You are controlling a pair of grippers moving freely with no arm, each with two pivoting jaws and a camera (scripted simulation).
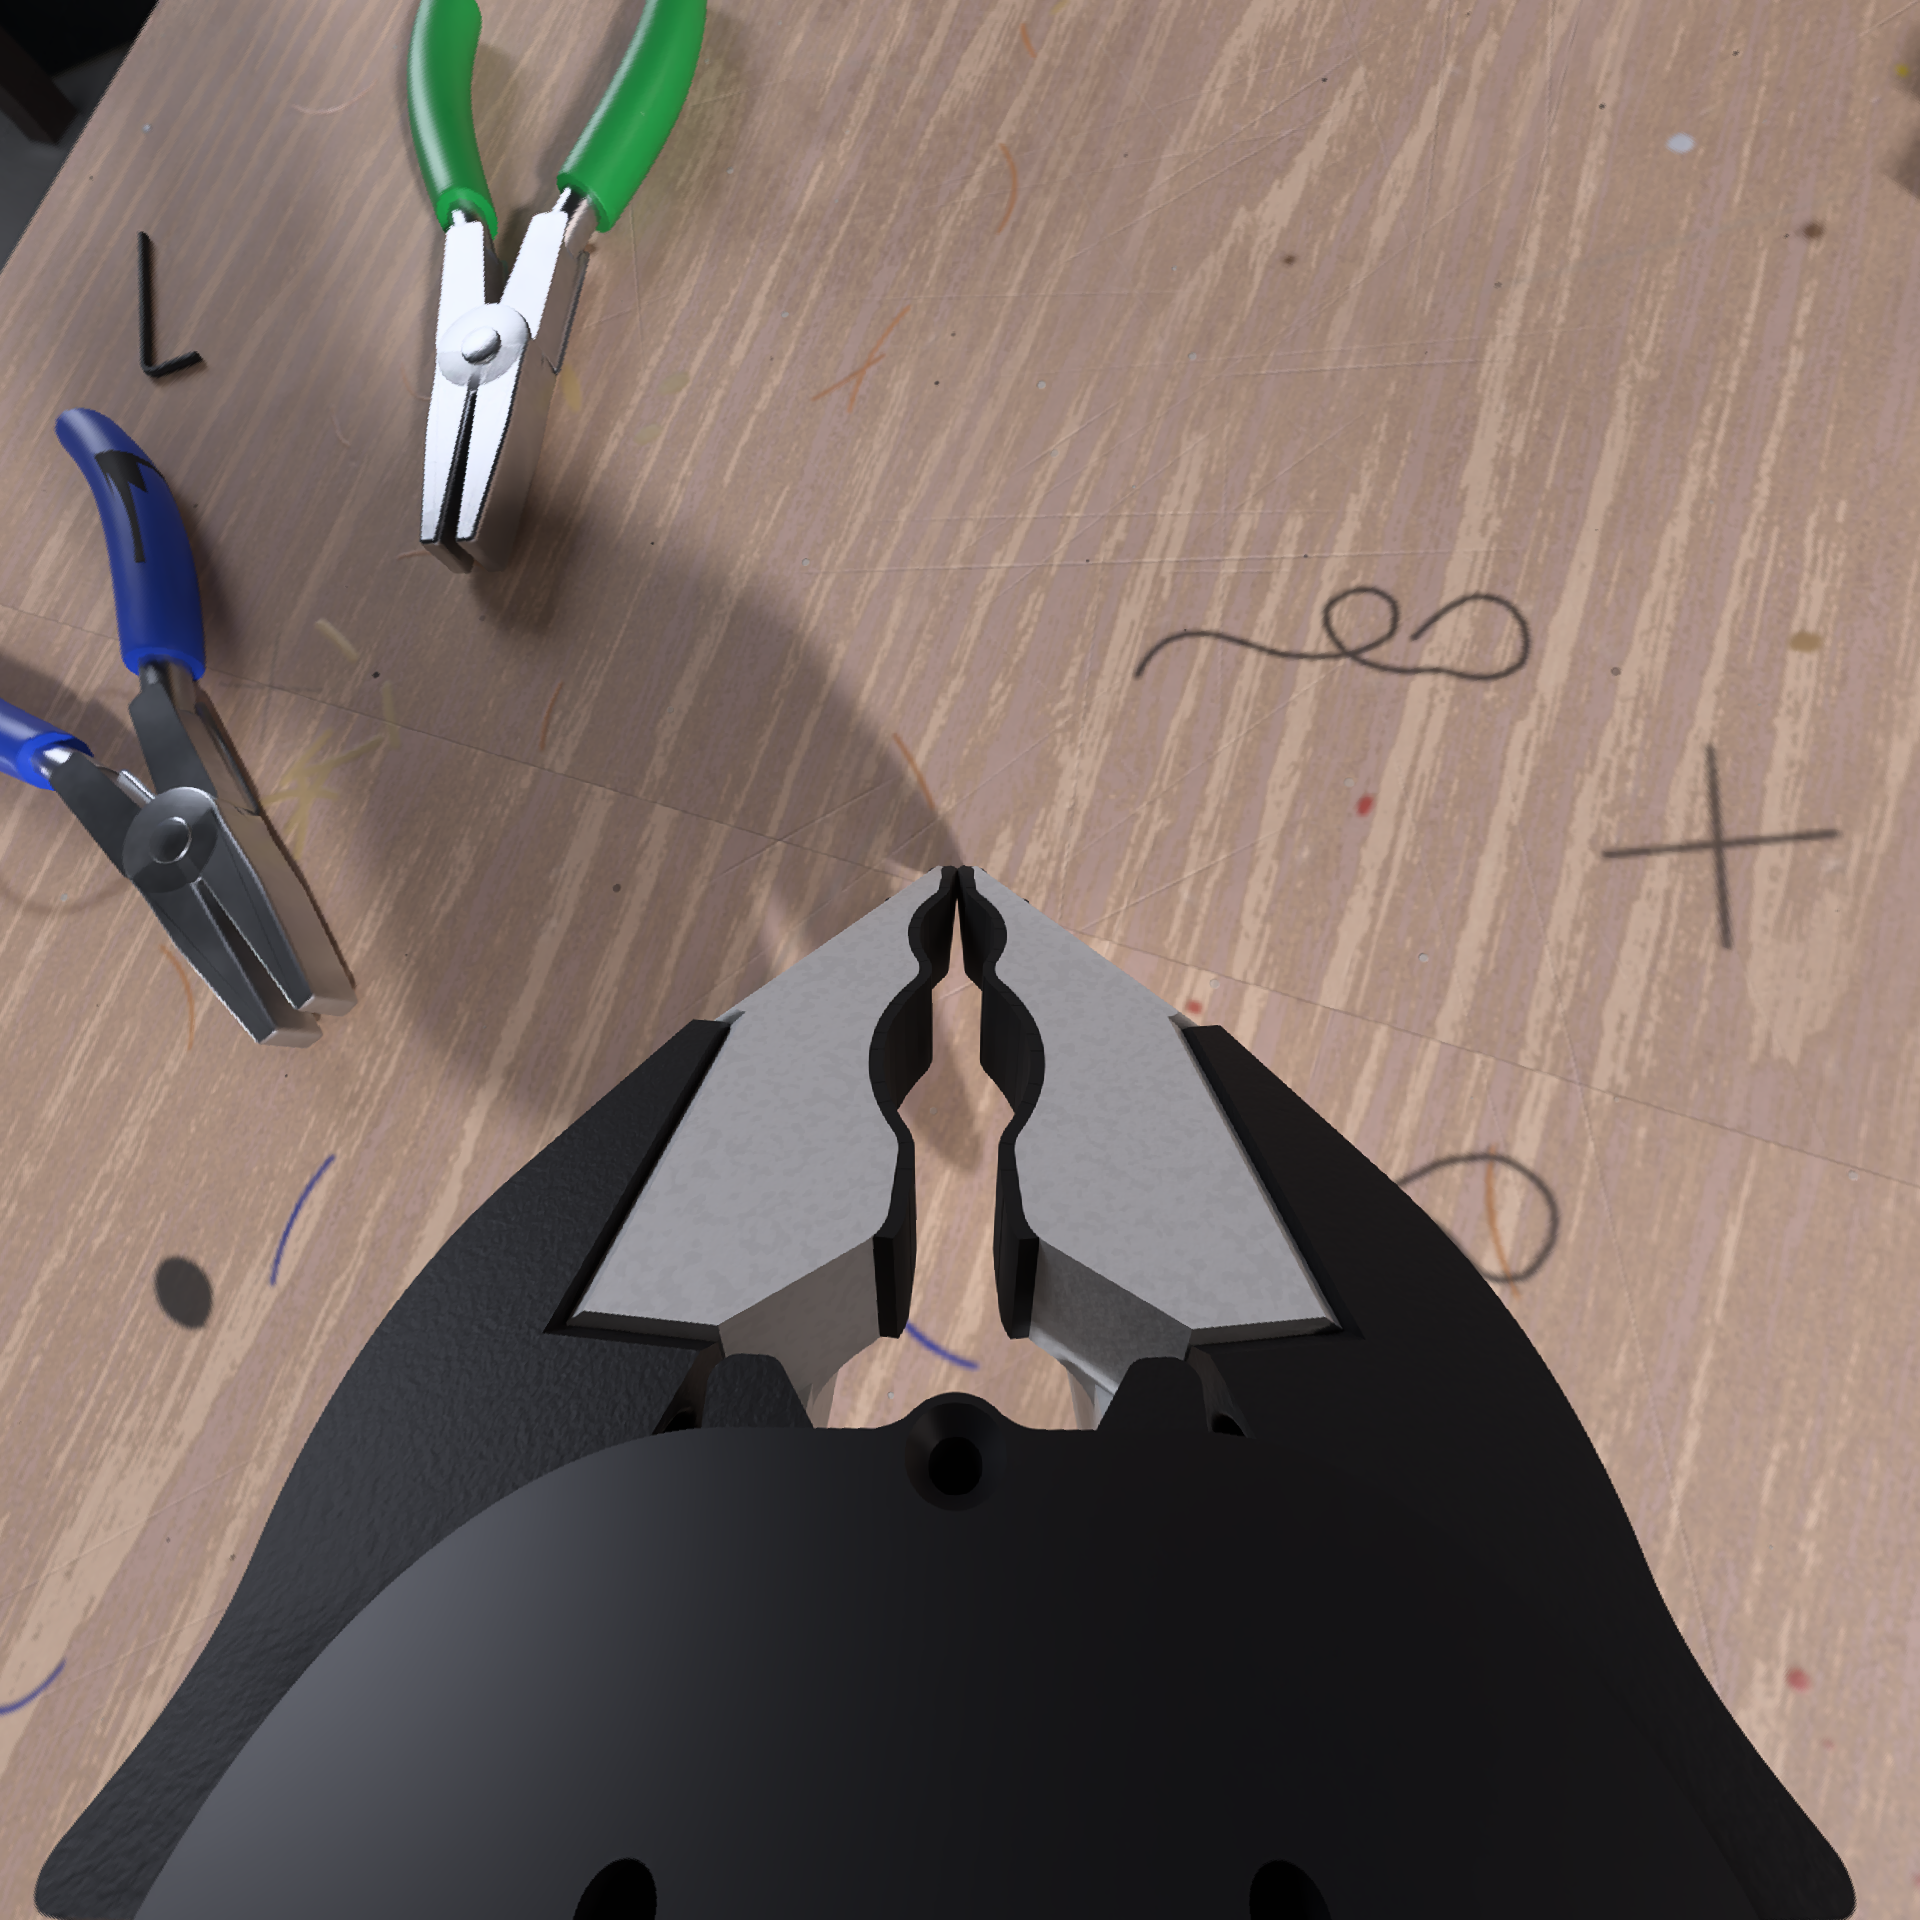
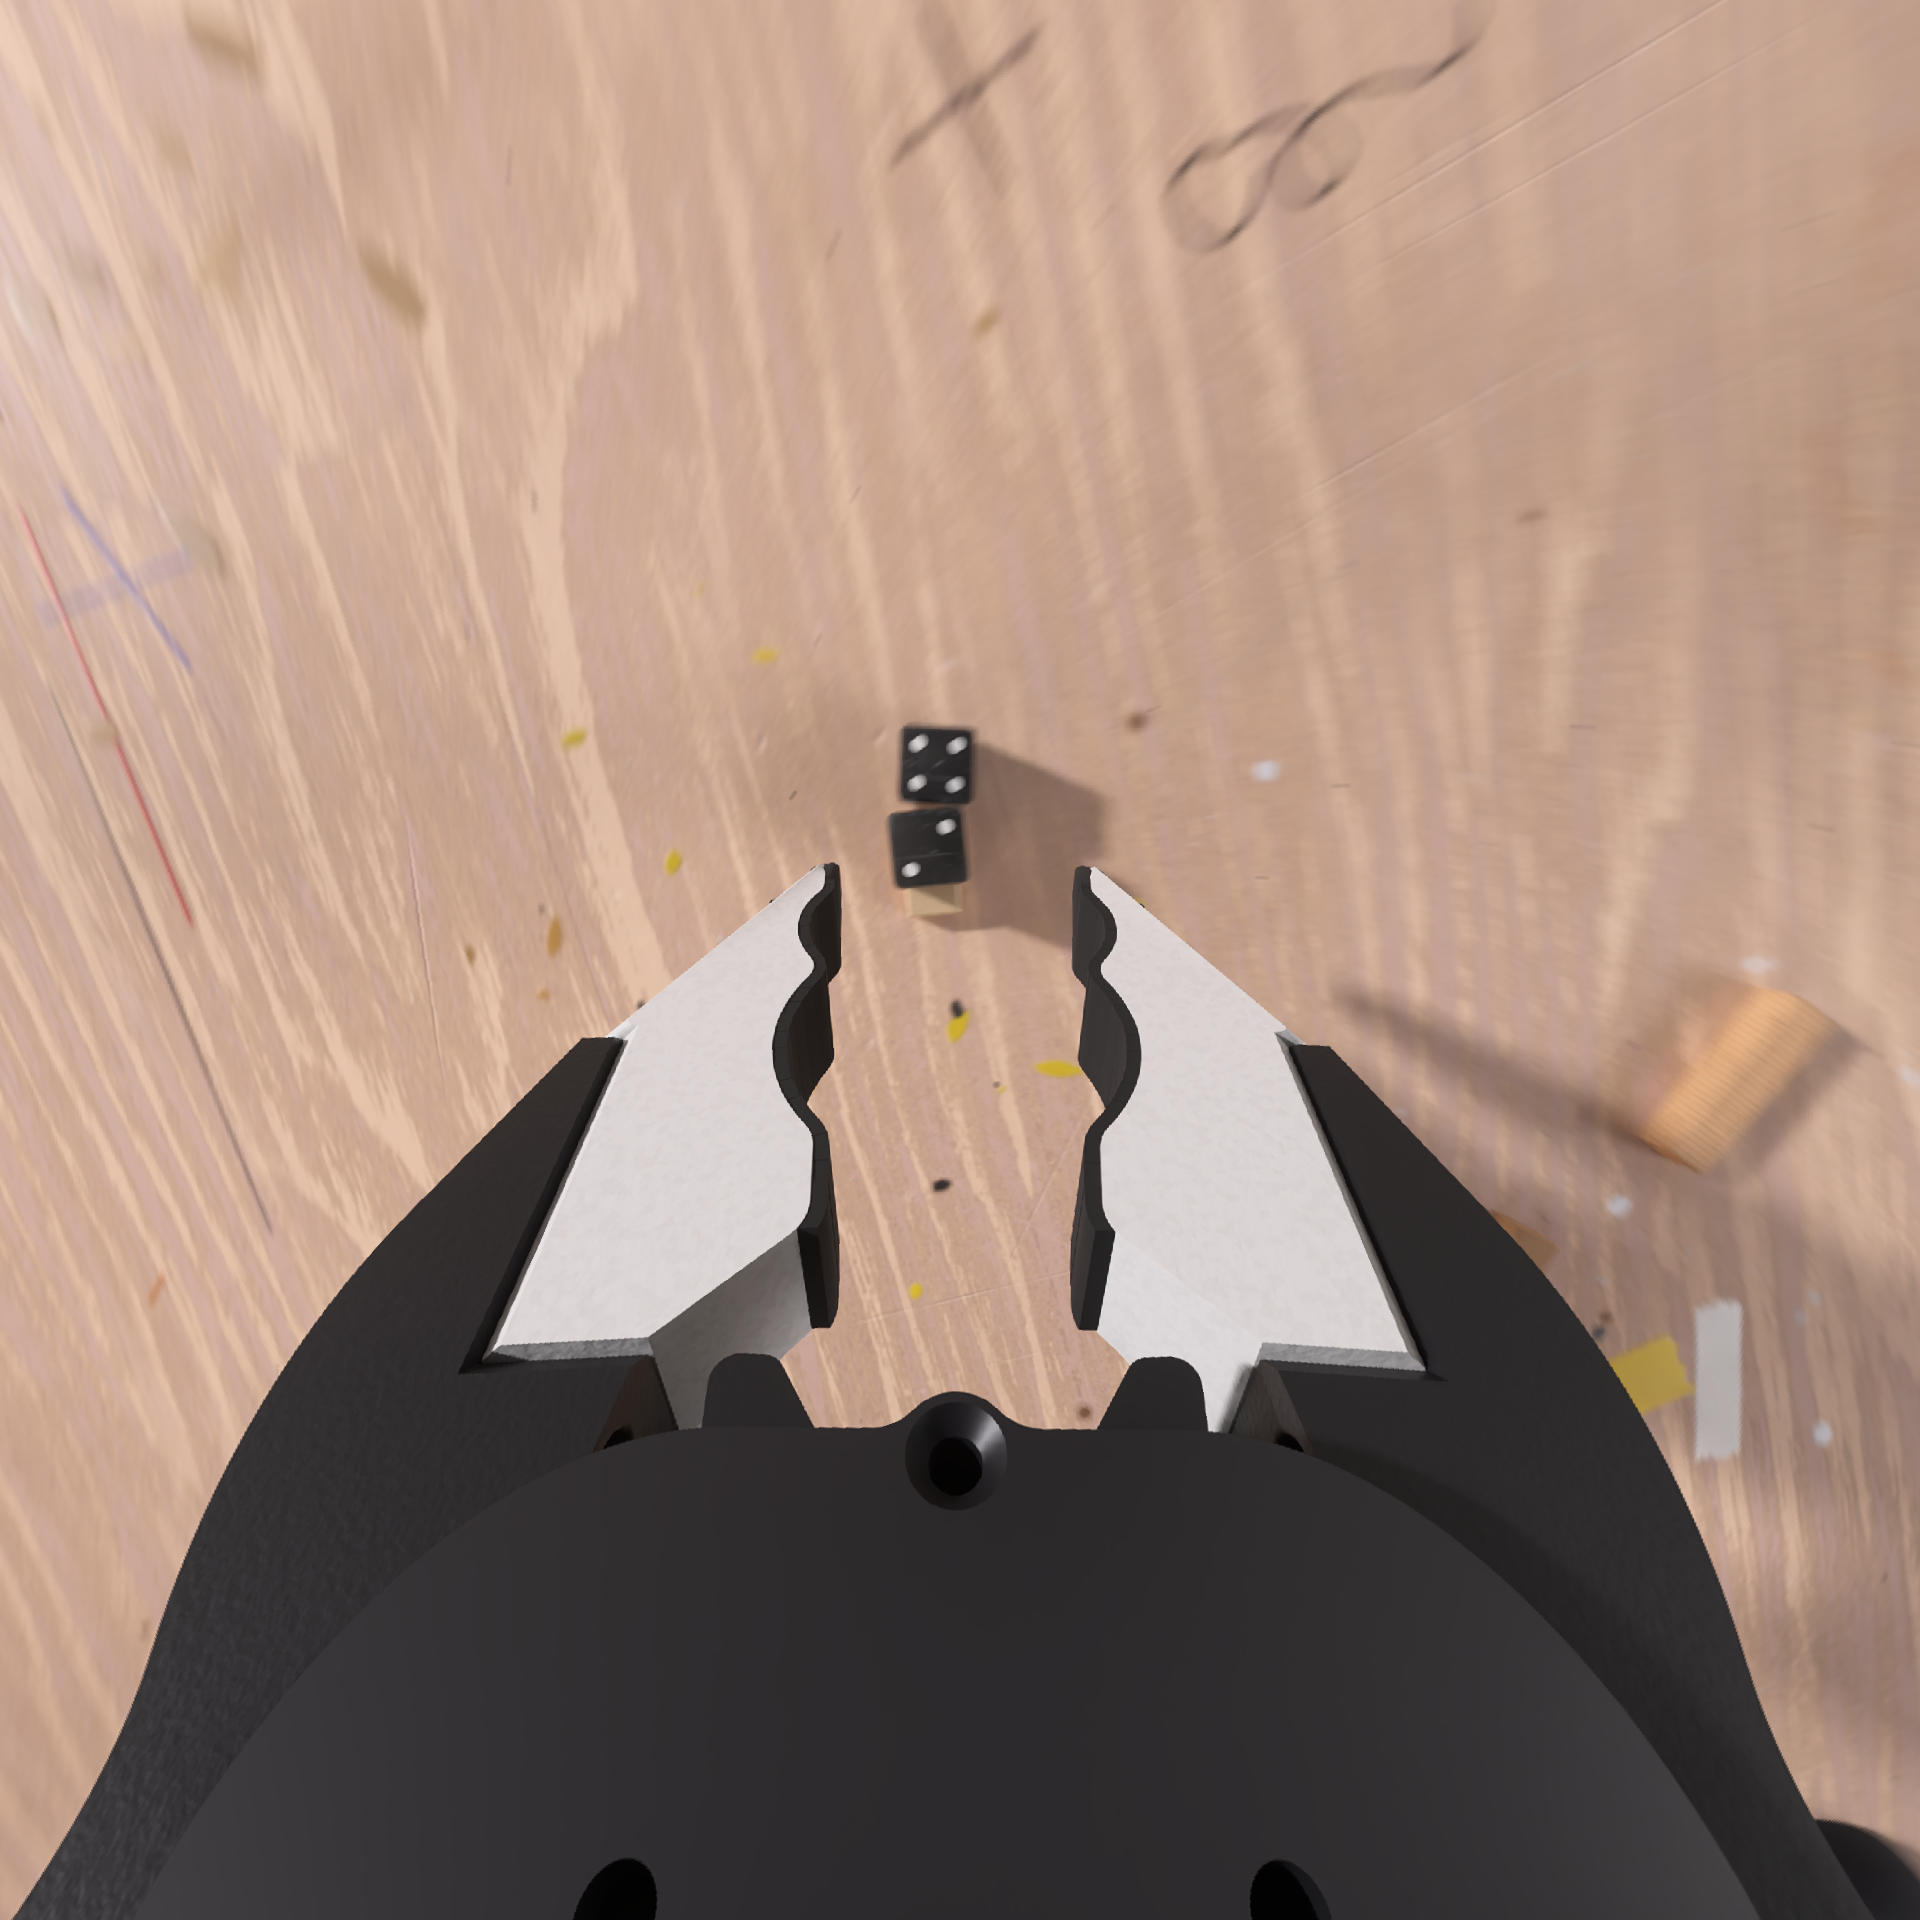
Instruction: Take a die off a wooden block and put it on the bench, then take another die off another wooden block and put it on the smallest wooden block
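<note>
In the right wrist view, two black dice with white pips sit just ahead of my open right gripper (image 2: 956,883). The nearer die (image 2: 927,848) rests on a small pale wooden block (image 2: 938,902), whose front face shows below it. The farther die (image 2: 936,765) lies just beyond it; I cannot tell whether it sits on the bench or on a block. Nothing is between the right fingers. A larger wooden block (image 2: 1730,1075) lies blurred at the right. My left gripper (image 1: 956,878) is shut and empty above the bench (image 1: 1247,416); no die or block shows in the left wrist view.
In the left wrist view, green-handled pliers (image 1: 509,281) and blue-handled pliers (image 1: 177,748) lie at the left, with a black hex key (image 1: 156,312) near them. Pen marks and paint specks dot the bench. Bits of tape (image 2: 1714,1382) lie at the right.
</note>
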